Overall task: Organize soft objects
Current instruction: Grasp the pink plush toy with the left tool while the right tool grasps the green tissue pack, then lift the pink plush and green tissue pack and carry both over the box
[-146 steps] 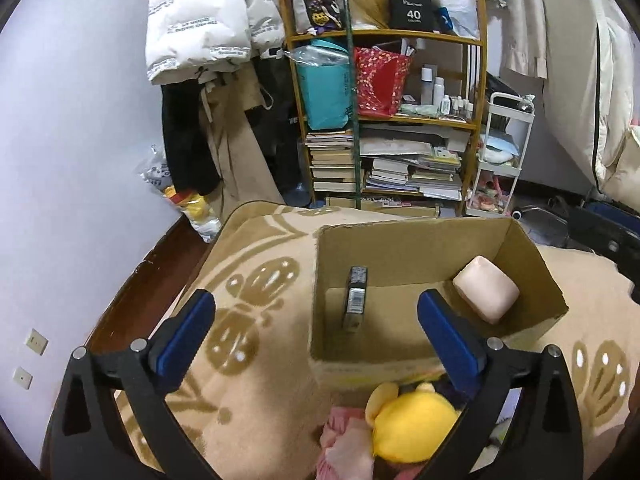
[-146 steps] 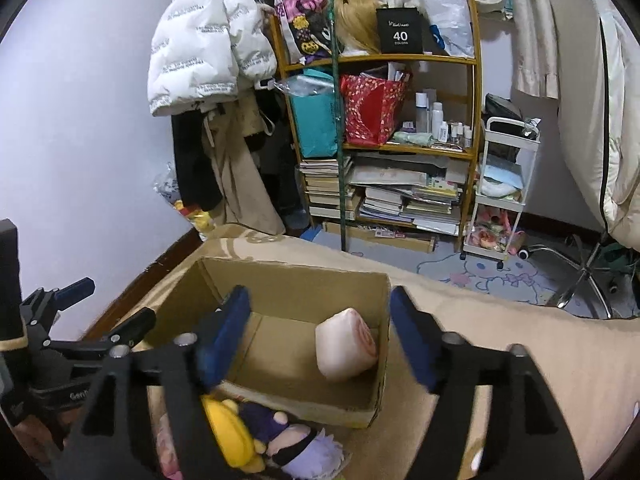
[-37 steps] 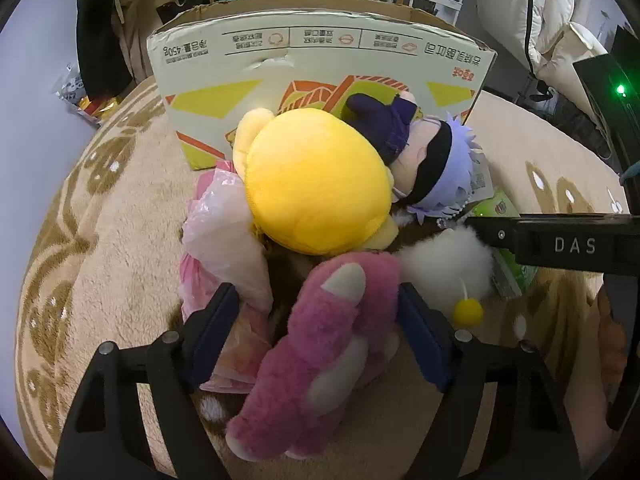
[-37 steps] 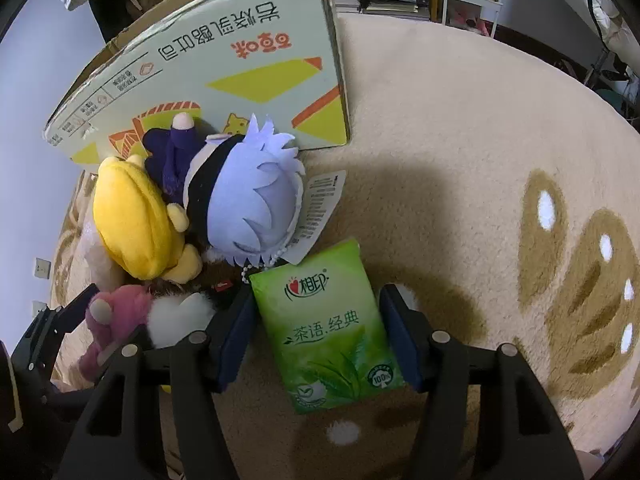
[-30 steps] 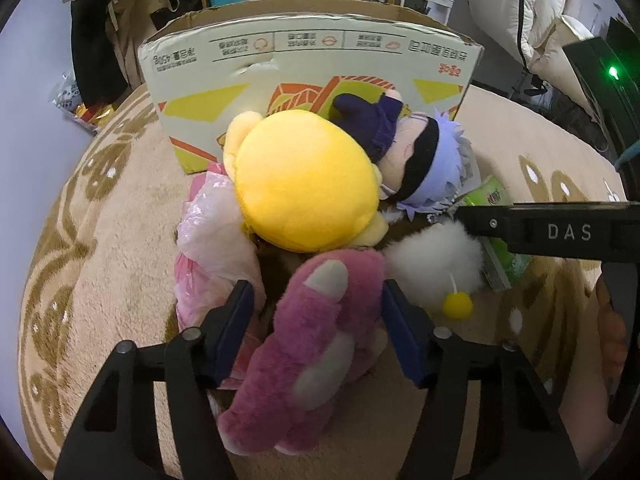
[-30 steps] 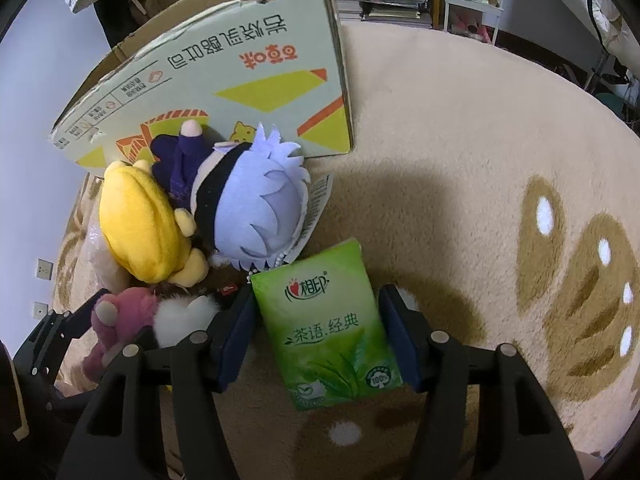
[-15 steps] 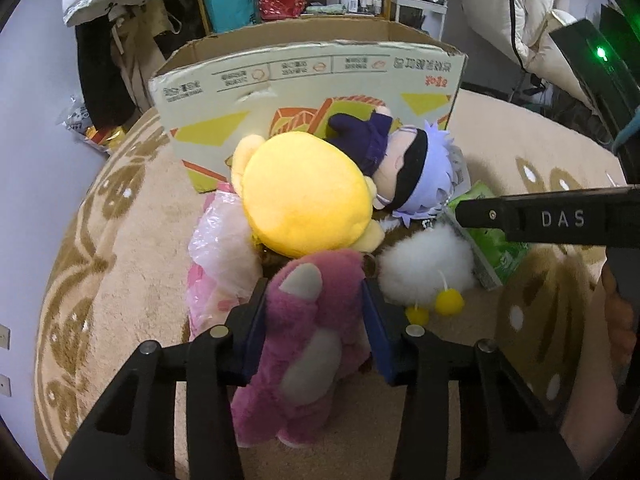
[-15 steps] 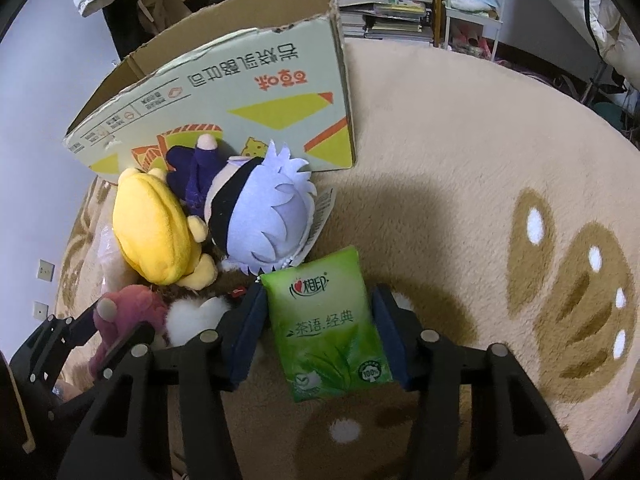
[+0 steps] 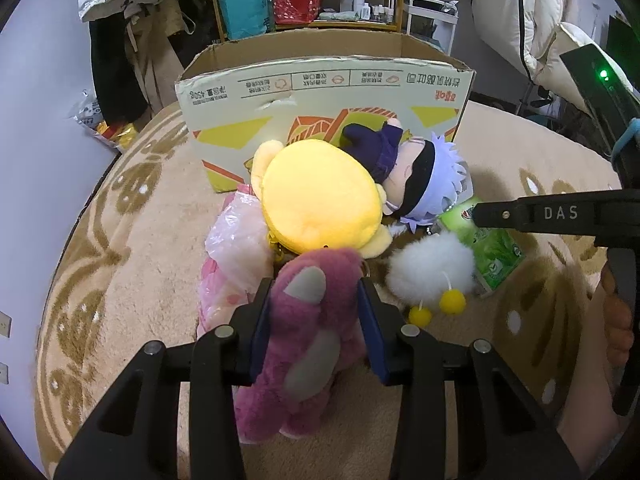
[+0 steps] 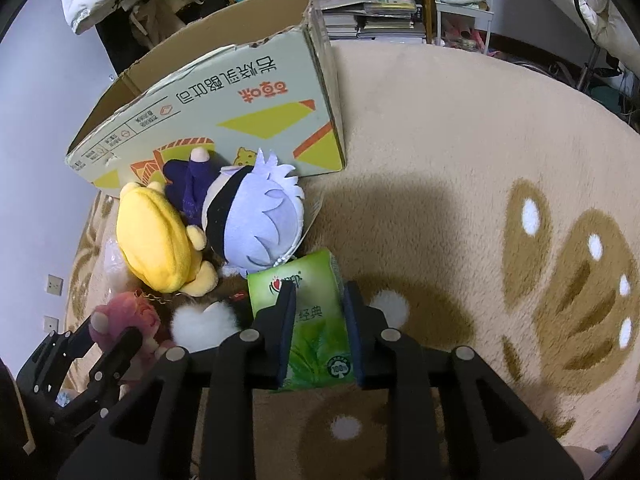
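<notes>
My left gripper (image 9: 316,292) is shut on a pink plush bear (image 9: 308,344), squeezing its head just in front of the toy pile. In that pile lie a yellow plush (image 9: 320,200), a doll with lilac hair (image 9: 424,184), a white fluffy ball (image 9: 432,268) and a pink bagged item (image 9: 236,252). My right gripper (image 10: 320,300) points down over a green tissue pack (image 10: 316,328). Its jaws are closing, and the pads press the pack's sides. An open cardboard box (image 10: 224,120) stands behind the pile.
Everything lies on a beige rug with brown patterns (image 10: 480,160). Behind the box are a bookshelf (image 9: 304,0), a white cart (image 9: 432,16) and hanging clothes (image 9: 120,20). A person's hand (image 9: 618,320) holds the right gripper's handle.
The left jaws came together on the pink bear's head. The right jaws narrowed around the green tissue pack until they squeezed it. Both hands stayed in about the same place.
</notes>
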Tool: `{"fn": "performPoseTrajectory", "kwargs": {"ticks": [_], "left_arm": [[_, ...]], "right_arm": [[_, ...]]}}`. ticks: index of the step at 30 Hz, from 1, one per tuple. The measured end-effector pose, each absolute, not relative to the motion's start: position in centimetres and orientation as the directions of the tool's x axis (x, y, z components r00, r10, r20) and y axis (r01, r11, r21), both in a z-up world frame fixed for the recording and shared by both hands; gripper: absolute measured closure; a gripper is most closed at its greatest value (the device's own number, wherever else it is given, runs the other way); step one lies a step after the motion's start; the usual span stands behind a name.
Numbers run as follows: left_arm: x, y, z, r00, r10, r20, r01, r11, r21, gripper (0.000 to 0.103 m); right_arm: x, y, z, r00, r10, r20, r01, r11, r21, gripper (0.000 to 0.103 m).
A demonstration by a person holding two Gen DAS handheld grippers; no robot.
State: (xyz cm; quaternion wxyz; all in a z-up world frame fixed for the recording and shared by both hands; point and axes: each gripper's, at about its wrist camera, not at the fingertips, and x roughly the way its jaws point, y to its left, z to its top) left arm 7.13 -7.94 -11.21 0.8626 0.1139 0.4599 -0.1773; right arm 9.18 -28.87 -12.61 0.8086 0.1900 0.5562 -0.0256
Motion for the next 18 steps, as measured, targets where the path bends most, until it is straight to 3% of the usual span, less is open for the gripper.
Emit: {"fn": "performPoseTrajectory", "kwargs": {"ticks": [2, 9, 12, 14, 15, 18], "left_arm": [[7.0, -7.8, -11.0, 0.517, -0.204, -0.831, 0.407, 0.913, 0.029, 0.064], [6.8, -7.4, -10.7, 0.526, -0.208, -0.825, 0.393, 0.919, 0.018, 0.064], [6.6, -7.2, -10.6, 0.532, -0.206, -0.821, 0.383, 0.924, 0.016, 0.064], [6.6, -7.1, -10.5, 0.536, -0.206, -0.819, 0.379, 0.925, 0.015, 0.064], [6.6, -7.1, -10.4, 0.538, -0.207, -0.817, 0.376, 0.927, 0.013, 0.064], [6.6, -6.9, -10.2, 0.544, -0.204, -0.814, 0.367, 0.930, 0.013, 0.064]], "right_arm": [[9.4, -28.7, -12.9, 0.372, 0.192, -0.908, 0.239, 0.926, 0.293, 0.058], [10.2, -27.6, -14.1, 0.356, 0.182, -0.917, 0.211, 0.940, 0.269, 0.050], [10.6, -27.3, -14.7, 0.341, 0.181, -0.922, 0.204, 0.944, 0.261, 0.039], [10.8, -26.9, -15.0, 0.331, 0.189, -0.925, 0.188, 0.947, 0.261, 0.042], [10.8, -26.7, -15.0, 0.337, 0.191, -0.922, 0.180, 0.948, 0.262, 0.050], [10.7, -26.7, -14.7, 0.348, 0.194, -0.917, 0.175, 0.948, 0.267, 0.052]]}}
